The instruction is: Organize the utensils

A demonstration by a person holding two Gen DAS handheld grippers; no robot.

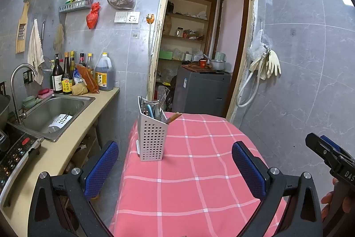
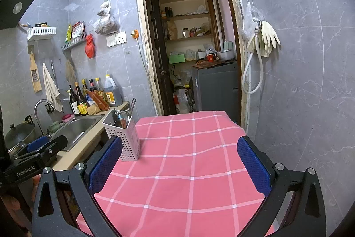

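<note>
Nearest the left wrist camera, the left claw [image 1: 175, 167] is released, its two blue pads [image 1: 102, 168] spread wide with nothing between them, held above the near part of the pink checked cloth [image 1: 199, 181] that covers the counter [image 2: 188, 170]. The right claw [image 2: 179, 163] is likewise released and empty, its blue pads [image 2: 253, 163] wide apart over the same cloth. Each claw shows at the edge of the other's view: the right one at the right border of the left view, with fingers of a hand [image 1: 330, 201] wrapped on its grip, and the left one low at the left border of the right view.

Farther along, the white perforated utensil holder [image 1: 152, 137] stands upright near the far left corner of the counter, close to its left edge. It holds utensils [image 1: 153, 109]: metal handles, a blue-handled piece, and brown chopsticks [image 1: 174, 117] leaning out to the right over its rim. The rest of the cloth is bare.

To the left of the counter runs a beige worktop with a steel sink [image 1: 55, 112], a white slotted object lying in the basin, and a curved faucet [image 1: 20, 81]. Behind the sink stand sauce bottles [image 1: 66, 77] against the grey tiled wall. Beyond the far edge of the counter an open doorway [image 1: 199, 37] shows shelves and a grey appliance. Rubber gloves [image 1: 271, 63] hang on the wall to its right.
</note>
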